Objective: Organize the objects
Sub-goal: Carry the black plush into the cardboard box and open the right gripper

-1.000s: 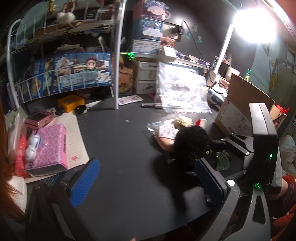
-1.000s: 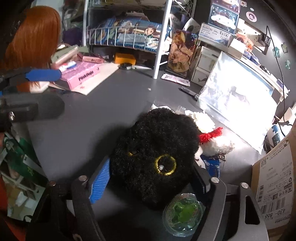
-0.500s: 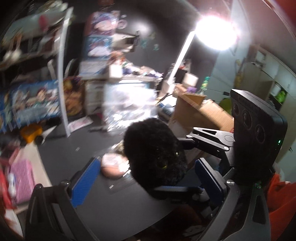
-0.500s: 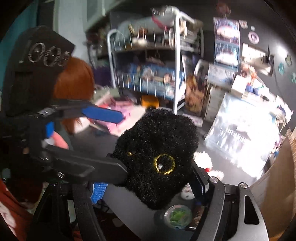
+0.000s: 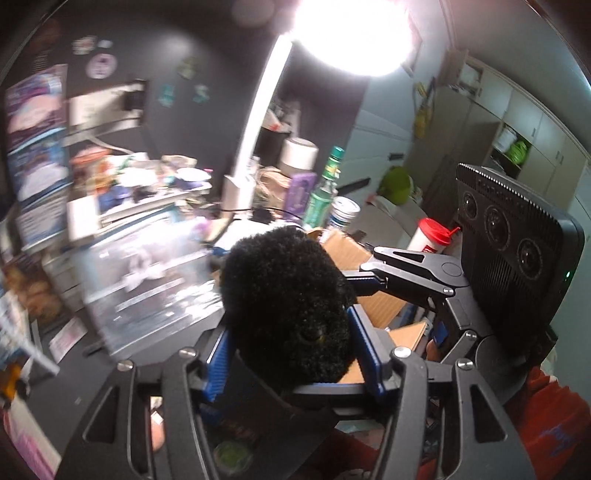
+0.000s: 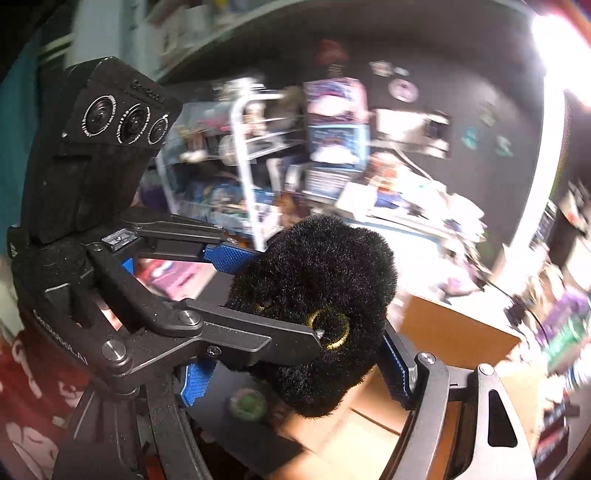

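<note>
A black fuzzy plush toy (image 5: 288, 306) with gold ring eyes is held in the air above the dark desk. My left gripper (image 5: 291, 354) is shut on it, its blue pads pressing both sides. My right gripper (image 6: 295, 354) is also shut on the same plush (image 6: 317, 295) from the other side. In the right wrist view the left gripper's black fingers (image 6: 236, 332) cross in front of the plush. An open cardboard box (image 6: 436, 332) lies right behind and below the plush.
A bright desk lamp (image 5: 347, 33) stands behind the plush. Bottles and a red-lidded cup (image 5: 428, 236) crowd the back of the desk. A white wire shelf (image 6: 243, 162) full of boxes stands at the left. A small green round container (image 6: 247, 402) lies below the grippers.
The right gripper has lifted the plush off the desk and swung it toward the cardboard box. The left gripper, open before, has closed on the plush.
</note>
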`<state>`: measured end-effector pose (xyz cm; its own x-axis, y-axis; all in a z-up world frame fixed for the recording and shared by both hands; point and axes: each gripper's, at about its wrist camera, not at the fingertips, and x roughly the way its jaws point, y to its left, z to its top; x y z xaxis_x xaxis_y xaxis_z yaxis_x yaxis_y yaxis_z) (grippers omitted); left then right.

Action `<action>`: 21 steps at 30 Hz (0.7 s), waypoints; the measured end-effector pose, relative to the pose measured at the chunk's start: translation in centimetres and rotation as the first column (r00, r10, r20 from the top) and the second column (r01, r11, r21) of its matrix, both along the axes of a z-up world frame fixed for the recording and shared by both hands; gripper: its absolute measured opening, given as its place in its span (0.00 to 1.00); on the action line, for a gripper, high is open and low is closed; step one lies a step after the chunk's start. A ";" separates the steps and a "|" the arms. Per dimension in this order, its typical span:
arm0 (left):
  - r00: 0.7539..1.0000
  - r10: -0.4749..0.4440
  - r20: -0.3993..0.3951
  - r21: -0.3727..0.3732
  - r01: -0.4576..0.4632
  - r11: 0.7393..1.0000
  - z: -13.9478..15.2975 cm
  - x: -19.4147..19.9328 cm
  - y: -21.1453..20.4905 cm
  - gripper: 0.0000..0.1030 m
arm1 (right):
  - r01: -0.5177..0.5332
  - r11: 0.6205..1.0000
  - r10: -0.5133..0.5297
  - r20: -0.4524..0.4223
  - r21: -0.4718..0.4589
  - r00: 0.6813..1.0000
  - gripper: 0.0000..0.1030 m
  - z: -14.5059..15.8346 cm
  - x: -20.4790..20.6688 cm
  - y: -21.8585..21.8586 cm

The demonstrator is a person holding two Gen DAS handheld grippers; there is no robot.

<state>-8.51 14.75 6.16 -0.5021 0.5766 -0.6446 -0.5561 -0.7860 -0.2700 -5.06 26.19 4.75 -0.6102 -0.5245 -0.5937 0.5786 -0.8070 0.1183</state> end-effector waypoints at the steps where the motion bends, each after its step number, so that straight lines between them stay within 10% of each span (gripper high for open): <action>1: 1.000 -0.019 0.019 -0.004 0.019 1.000 -0.2 -1.1 1.2 0.53 | 0.025 1.000 -0.025 0.023 0.001 0.999 0.70 -0.1 -0.4 1.3; 10: 0.987 -0.088 0.133 -0.027 0.092 0.995 -2.3 -5.2 6.6 0.53 | 0.107 0.991 -0.118 0.140 0.081 0.983 0.74 -1.8 -2.9 6.0; 14: 0.990 -0.056 0.130 -0.059 0.064 0.996 -2.7 -5.6 6.5 0.80 | 0.123 0.981 -0.144 0.138 0.149 0.980 0.84 -2.8 -3.5 6.1; 21: 0.999 0.024 0.041 -0.045 -0.022 0.999 -0.9 -3.6 2.3 0.85 | 0.139 0.979 -0.154 0.096 0.149 0.983 0.84 -2.3 -2.4 5.7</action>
